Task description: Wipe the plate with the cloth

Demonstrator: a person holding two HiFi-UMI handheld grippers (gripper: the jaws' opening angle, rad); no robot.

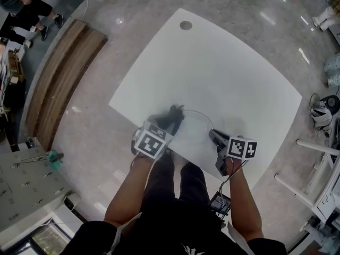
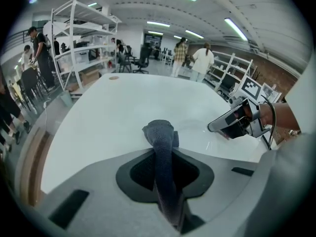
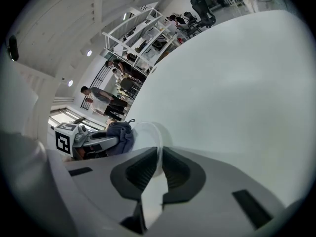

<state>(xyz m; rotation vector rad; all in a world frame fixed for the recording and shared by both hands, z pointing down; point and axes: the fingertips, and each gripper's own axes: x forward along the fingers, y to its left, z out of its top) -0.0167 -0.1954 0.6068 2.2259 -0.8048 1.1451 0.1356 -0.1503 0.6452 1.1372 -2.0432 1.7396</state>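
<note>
A white plate (image 1: 192,135) lies near the front edge of the white table (image 1: 212,68). My right gripper (image 1: 214,138) is shut on the plate's right rim, and in the right gripper view the rim (image 3: 157,158) runs up between the jaws of that gripper (image 3: 159,154). My left gripper (image 1: 166,125) is shut on a dark grey cloth (image 1: 172,116), whose bunched end rests on the plate's left side. In the left gripper view the cloth (image 2: 161,132) sticks out from between the jaws, with the right gripper (image 2: 228,125) off to the right.
The table's front edge runs just under both grippers. A round hole cover (image 1: 186,25) sits at the far corner. White shelving (image 2: 79,38) and several people stand beyond the table. A wooden bench (image 1: 58,78) lies to the left on the floor.
</note>
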